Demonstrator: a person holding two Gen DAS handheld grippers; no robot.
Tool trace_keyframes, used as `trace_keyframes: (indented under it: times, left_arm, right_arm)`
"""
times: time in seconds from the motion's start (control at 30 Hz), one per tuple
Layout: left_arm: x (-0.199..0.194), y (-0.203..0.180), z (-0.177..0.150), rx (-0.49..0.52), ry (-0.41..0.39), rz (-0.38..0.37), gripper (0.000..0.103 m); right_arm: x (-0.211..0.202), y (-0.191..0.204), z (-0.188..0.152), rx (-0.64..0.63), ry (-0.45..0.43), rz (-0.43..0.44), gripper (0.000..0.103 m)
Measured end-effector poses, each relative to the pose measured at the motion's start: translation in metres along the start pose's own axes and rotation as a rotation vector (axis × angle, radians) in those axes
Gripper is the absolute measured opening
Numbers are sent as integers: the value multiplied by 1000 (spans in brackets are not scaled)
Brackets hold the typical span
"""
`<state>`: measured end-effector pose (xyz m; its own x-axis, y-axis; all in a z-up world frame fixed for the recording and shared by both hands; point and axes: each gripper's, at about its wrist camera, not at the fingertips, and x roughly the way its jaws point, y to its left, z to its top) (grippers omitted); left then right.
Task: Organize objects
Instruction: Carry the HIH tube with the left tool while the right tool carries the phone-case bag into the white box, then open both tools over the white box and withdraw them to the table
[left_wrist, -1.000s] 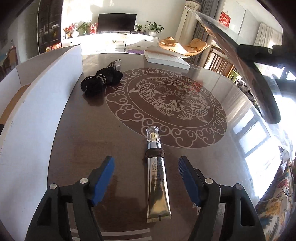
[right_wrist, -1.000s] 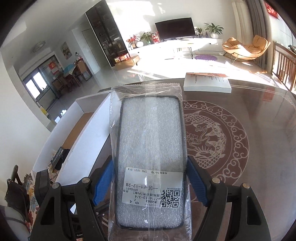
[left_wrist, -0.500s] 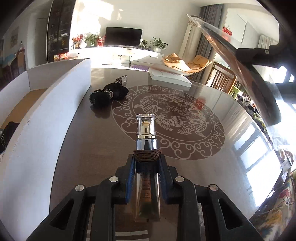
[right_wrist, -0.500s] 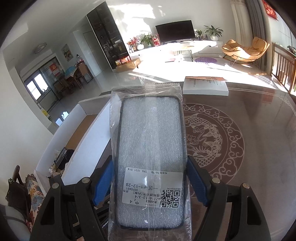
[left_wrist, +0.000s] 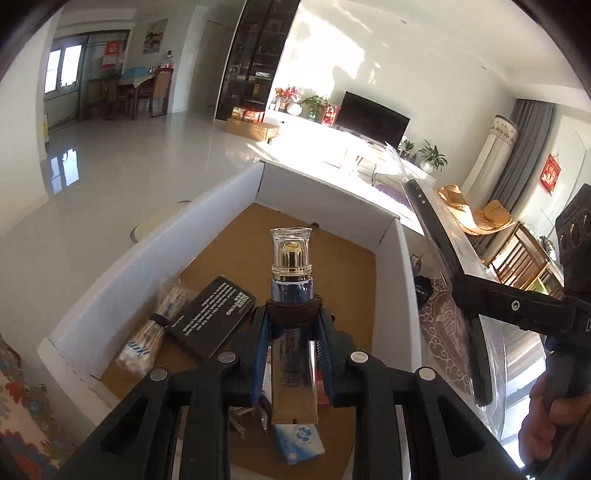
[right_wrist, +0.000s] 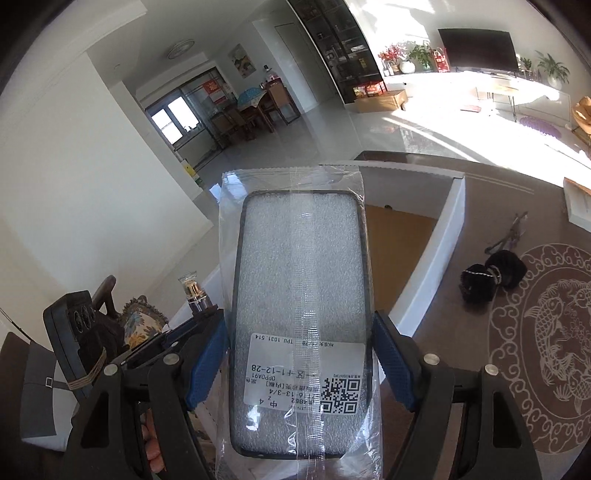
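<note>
The left gripper (left_wrist: 293, 343) is held above the white box (left_wrist: 155, 254), pointing forward and down into it, its blue-padded jaws clamped on a cosmetic tube (left_wrist: 293, 354). The tube stands between the pads with its clear cap and gold pump toward the far end of the box, a dark band wound round its neck just ahead of the jaws.

Below it, on the brown floor of the box, lie a black card (left_wrist: 212, 319), a wrapped bundle of cotton swabs (left_wrist: 147, 336) at the left wall, and a blue-and-white packet (left_wrist: 301, 443) at the near edge.

The right gripper (right_wrist: 299, 363) is to the right of the left one, raised over the near right wall of the box, jaws closed on a phone case in a clear bag (right_wrist: 299, 295), which blocks most of the view ahead. On the table (right_wrist: 461, 332) to the right of the box rests a black hair tie (right_wrist: 491, 275), near the edge of the round fish pattern (right_wrist: 546, 354).
</note>
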<state>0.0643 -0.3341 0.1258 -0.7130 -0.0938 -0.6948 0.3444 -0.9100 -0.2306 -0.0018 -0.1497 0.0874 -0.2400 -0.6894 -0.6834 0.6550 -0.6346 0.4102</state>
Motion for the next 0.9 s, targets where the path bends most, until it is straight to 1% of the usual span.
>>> trace_keyframes:
  times: [0.03, 0.07, 0.1, 0.13, 0.17, 0.2, 0.23, 0.27, 0.3, 0.33, 0.4, 0.47, 0.5, 0.53, 0.6, 0.67, 0.8, 0.9]
  left_arm:
    - [12, 9, 0, 6, 46, 57, 26]
    - [21, 18, -3, 12, 81, 113, 32]
    - [28, 25, -5, 15, 98, 163, 45]
    - [29, 31, -9, 14, 102, 197, 55]
    - [27, 35, -12, 9, 91, 215, 76]
    - [22, 38, -15, 2, 65, 220, 89]
    - [16, 38, -18, -3, 32, 215, 92]
    - [11, 36, -21, -5, 4, 208, 95]
    - [7, 32, -24, -6, -11, 205, 96]
    - [6, 26, -26, -4, -20, 198, 96]
    - [4, 7, -29, 18, -30, 167, 96]
    - [3, -21, -31, 60, -34, 128, 96]
    - [3, -35, -33, 84, -34, 108, 96]
    - [2, -51, -34, 109, -35, 92, 96]
    - [4, -77, -36, 157, -39, 66, 96]
    - [0, -96, -41, 199, -43, 57, 96]
    - [-4, -124, -49, 252, -44, 33, 96]
    - [-9, -138, -52, 273, -46, 18, 96]
  right_arm:
    - [22, 6, -2, -17, 31, 0, 76]
    - [44, 12, -5, -35, 77, 3, 77]
    - [65, 16, -9, -46, 125, 12, 78]
    - [80, 18, -13, -46, 156, 22, 78]
    - [86, 16, -17, -34, 158, 30, 78]
    - [84, 12, -21, -15, 142, 39, 79]
    - [78, 7, -24, 4, 118, 49, 80]
    - [69, 1, -26, 14, 85, 51, 86]
    - [56, -7, -28, 20, 46, 38, 89]
    - [42, -15, -30, 23, 5, 20, 90]
    - [13, -36, -34, 27, -72, -35, 98]
    - [-12, -59, -43, 35, -132, -121, 103]
    - [-22, -74, -50, 41, -150, -173, 103]
    - [-30, -90, -57, 49, -155, -224, 103]
    - [-47, -128, -70, 79, -138, -326, 103]
    - [-58, -163, -89, 124, -111, -401, 103]
    - [-84, -218, -124, 210, -88, -509, 103]
    - [-96, -242, -143, 241, -75, -565, 103]
